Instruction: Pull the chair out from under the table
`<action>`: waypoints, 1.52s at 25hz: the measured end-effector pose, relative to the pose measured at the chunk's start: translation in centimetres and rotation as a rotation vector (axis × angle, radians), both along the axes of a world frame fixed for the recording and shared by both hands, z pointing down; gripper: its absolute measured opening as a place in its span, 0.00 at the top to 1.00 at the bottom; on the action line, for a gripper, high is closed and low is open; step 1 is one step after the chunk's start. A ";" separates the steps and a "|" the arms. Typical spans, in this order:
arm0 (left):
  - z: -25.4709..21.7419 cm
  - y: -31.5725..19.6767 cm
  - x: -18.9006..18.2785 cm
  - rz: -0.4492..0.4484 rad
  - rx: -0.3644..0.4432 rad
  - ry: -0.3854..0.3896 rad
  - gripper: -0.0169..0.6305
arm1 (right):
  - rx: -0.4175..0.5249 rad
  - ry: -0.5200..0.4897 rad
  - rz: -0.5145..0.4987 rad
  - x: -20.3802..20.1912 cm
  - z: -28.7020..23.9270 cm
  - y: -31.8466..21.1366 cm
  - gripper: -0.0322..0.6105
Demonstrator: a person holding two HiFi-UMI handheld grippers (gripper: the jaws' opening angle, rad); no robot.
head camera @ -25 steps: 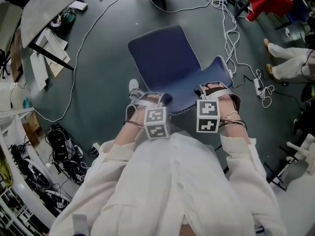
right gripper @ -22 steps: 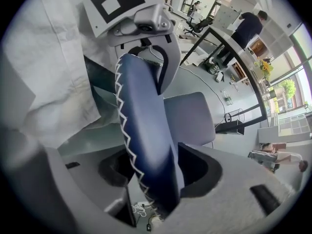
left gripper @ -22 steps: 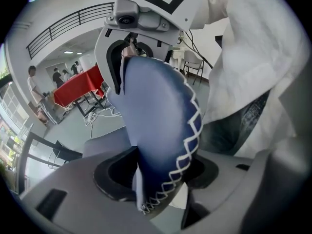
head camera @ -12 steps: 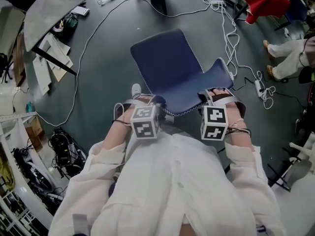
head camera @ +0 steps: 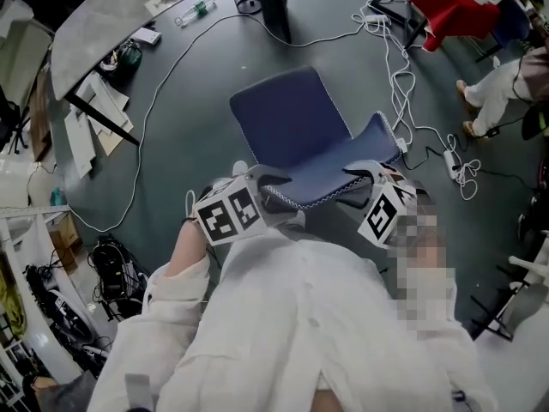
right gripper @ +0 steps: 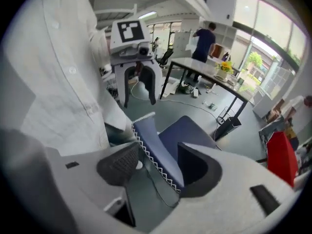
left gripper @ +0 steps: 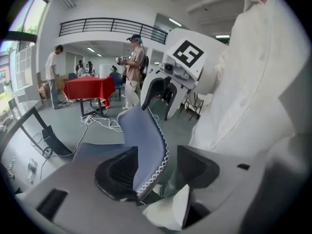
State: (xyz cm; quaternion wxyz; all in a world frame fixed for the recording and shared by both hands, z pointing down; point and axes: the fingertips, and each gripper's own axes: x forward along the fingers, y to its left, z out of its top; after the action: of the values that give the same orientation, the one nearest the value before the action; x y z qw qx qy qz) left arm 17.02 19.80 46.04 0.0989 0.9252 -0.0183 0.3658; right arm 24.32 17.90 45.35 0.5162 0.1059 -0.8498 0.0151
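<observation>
1. Now the table edge at the left stands well apart from the chair, with bare floor between them.
2. On the left gripper, the jaws have just been opening and loosely straddle the chair back's edge.
3. On the right gripper, the jaws are likewise open round that edge, and cables lie near the chair's right side.
4. Both grippers sit higher than a second ago.

Table partly beyond upper edge

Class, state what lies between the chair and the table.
Bare floor crossed by a white cable separates chair and table; the head view shows it.
</observation>
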 end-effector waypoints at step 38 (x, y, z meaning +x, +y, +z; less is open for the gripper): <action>-19.0 -6.2 3.6 -0.666 0.236 0.583 0.95 | 0.419 -1.025 0.587 -0.7 -20.9 -3.7 0.95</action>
State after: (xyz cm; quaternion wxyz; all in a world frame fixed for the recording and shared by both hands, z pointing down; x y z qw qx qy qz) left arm 20.57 13.60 27.08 0.1062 0.9382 -0.3277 0.0337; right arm 23.64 14.18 24.50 -0.0146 0.4131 -0.9097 0.0384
